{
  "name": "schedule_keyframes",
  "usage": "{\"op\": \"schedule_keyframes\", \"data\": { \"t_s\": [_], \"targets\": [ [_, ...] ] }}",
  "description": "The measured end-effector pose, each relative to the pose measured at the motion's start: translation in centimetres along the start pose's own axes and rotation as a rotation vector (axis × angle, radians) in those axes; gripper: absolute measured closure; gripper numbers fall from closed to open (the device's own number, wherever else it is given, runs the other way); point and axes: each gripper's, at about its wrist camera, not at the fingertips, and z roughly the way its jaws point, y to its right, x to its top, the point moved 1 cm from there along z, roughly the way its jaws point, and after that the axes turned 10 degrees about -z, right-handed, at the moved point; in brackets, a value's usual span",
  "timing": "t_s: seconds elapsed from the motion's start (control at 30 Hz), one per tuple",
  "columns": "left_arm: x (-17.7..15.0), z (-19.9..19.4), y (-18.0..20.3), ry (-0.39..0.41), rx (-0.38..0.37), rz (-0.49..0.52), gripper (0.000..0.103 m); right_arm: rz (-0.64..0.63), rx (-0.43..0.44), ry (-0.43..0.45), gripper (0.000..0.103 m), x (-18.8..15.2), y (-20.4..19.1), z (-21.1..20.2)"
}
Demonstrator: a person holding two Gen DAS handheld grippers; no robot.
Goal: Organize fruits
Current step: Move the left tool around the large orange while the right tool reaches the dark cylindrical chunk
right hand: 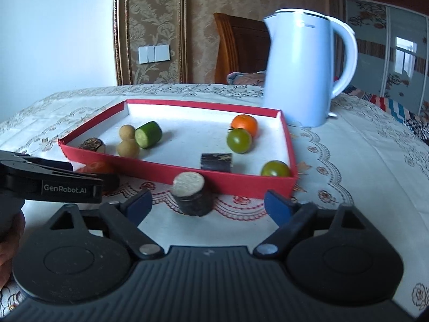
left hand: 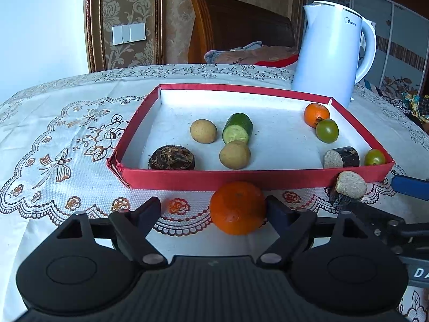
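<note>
A shallow red tray (left hand: 257, 178) with a white floor sits on a table covered by a cream lace-patterned cloth (left hand: 61, 139), and most of the fruit pieces lie inside it. Along the tray's near left side rests a dark, round, fibrous piece (left hand: 171, 157); beside it are two tan round fruits (left hand: 203, 131), one behind the other, with a cut cucumber chunk (left hand: 238, 128) touching the nearer one, its pale cut face turned toward the camera. In the far right corner a small orange (left hand: 316, 114) touches a green tomato (left hand: 327, 131). Near the right front corner lie a dark sugarcane piece (left hand: 341, 157) and, just beside it, a second green tomato (left hand: 374, 157). Two pieces remain outside the tray on the cloth, just in front of its near wall: a larger orange (left hand: 237, 208) and an upright sugarcane stub (right hand: 191, 194) with a pale cut top. The left gripper (left hand: 213, 210) is spread wide, with the orange sitting between its fingers, against the right-hand fingertip and well apart from the other; it grips nothing. The right gripper (right hand: 207, 205) is likewise wide open, with the sugarcane stub standing between its blue-tipped fingers, touching neither. Behind the tray's far right corner stands a white electric kettle (left hand: 329, 53), with a wooden chair (left hand: 236, 24) and patterned wallpaper beyond.
</note>
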Motion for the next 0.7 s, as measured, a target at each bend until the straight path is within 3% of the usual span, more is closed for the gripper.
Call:
{"op": "schedule_keyframes", "data": {
  "t_s": [0.3, 0.47, 0.7],
  "targets": [
    [0.0, 0.1, 0.1, -0.004, 0.003, 0.001, 0.016, 0.036, -0.018, -0.05, 0.027, 0.4, -0.1, 1.5],
    [0.0, 0.1, 0.0, -0.004, 0.005, 0.002, 0.016, 0.104, 0.024, -0.096, 0.04, 0.5, 0.5, 2.9],
    [-0.2, 0.3, 0.3, -0.005, 0.014, 0.013, 0.016, 0.102, 0.014, -0.101, 0.044, 0.7, 0.1, 3.3]
  ]
}}
